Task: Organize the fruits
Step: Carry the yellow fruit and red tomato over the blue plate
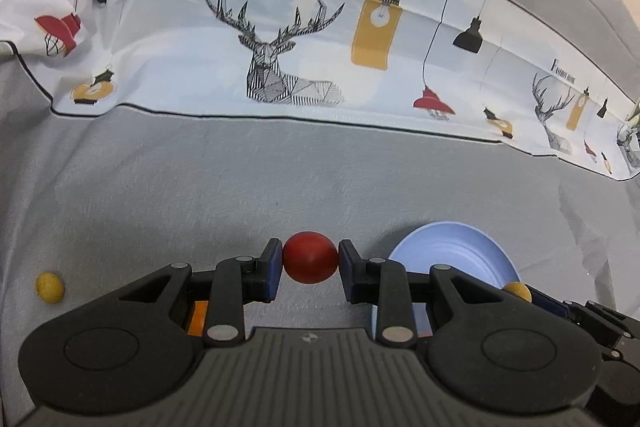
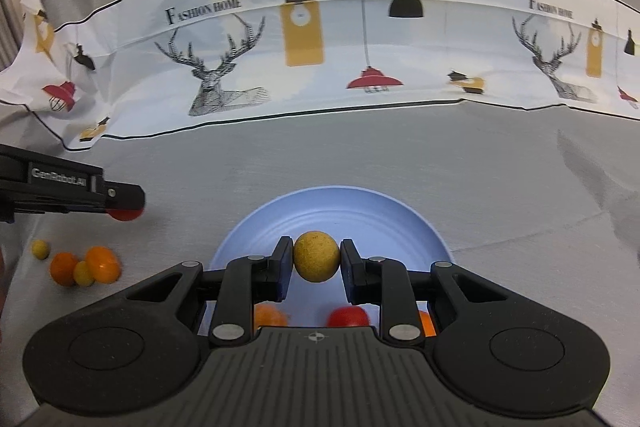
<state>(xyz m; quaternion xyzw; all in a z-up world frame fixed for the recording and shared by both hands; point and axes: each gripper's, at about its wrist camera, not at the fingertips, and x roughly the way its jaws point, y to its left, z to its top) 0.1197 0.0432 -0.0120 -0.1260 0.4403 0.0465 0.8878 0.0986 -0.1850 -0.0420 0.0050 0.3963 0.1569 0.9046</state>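
both tools (image 1: pixel 311 259) (image 2: pixel 317 258) tilted down, fruit-clamped

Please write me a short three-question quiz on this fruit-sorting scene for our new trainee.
1. True or false: the left gripper holds a red fruit between its fingers.
2. What does the right gripper hold? A) an orange fruit B) a yellow fruit C) nothing
3. What colour is the plate below the right gripper?

Key
1. True.
2. B.
3. Blue; a red fruit and orange ones already lie at its near edge, while more orange and yellow fruit wait on the grey cloth to its left.
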